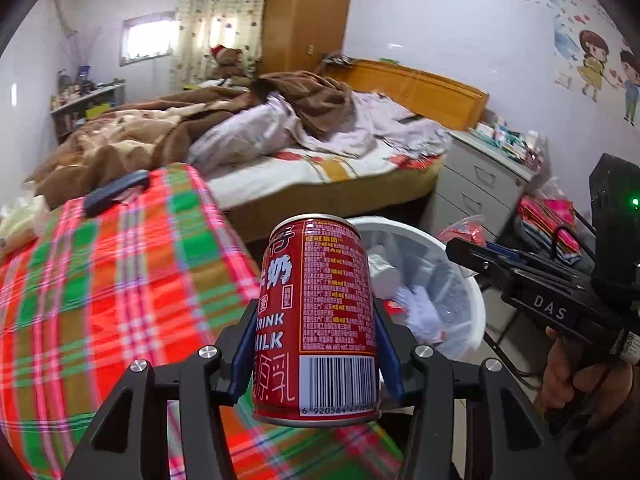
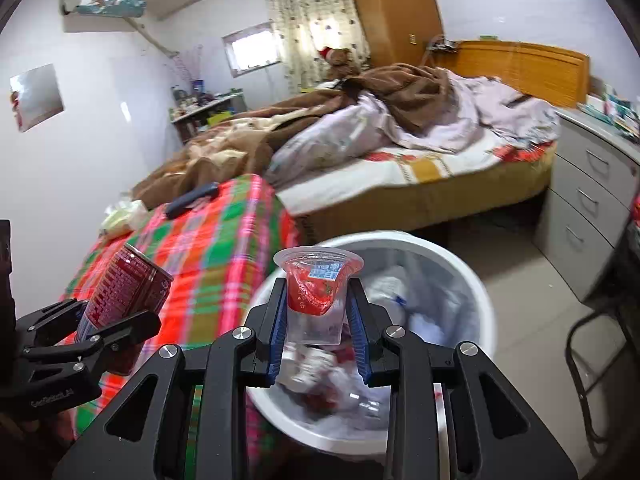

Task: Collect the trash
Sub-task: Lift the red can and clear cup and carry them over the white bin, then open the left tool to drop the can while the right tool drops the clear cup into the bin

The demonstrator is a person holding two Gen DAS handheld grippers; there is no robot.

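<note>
From the left wrist view, a red can (image 1: 318, 320) is seen clamped upright between the jaws of the left gripper (image 1: 316, 344), its blue pads pressed on both sides. The can is held above the edge of the surface (image 1: 100, 300), which is covered in a plaid cloth. The bin (image 1: 472, 292), white and lined with a clear bag, stands on the floor just beside that edge and behind the can; its near rim is hidden by the can. Paper scraps are seen inside the bin, though they are blurred. To the right of the bin, the right gripper (image 1: 464, 250) is seen from the side, its tip cut off from clear reading; a hand (image 1: 576, 372) is wrapped around its handle. A dark flat thing (image 1: 116, 192) lies at the far end of the surface. A bed (image 1: 320, 168) fills the space beyond the bin, with bare floor between them.

From the right wrist view, a clear cup (image 2: 318, 292) holding a red wrapper is clamped between the jaws of the right gripper (image 2: 318, 320), directly over the open bin (image 2: 472, 292). The bin's far rim is fully shown; its near rim is covered by the gripper body. Left of the bin, the left gripper (image 2: 116, 320) is seen holding the can (image 2: 124, 284), tilted, over the surface (image 2: 208, 248). Open floor lies right of the bin, up to a drawer unit (image 2: 588, 216).
</note>
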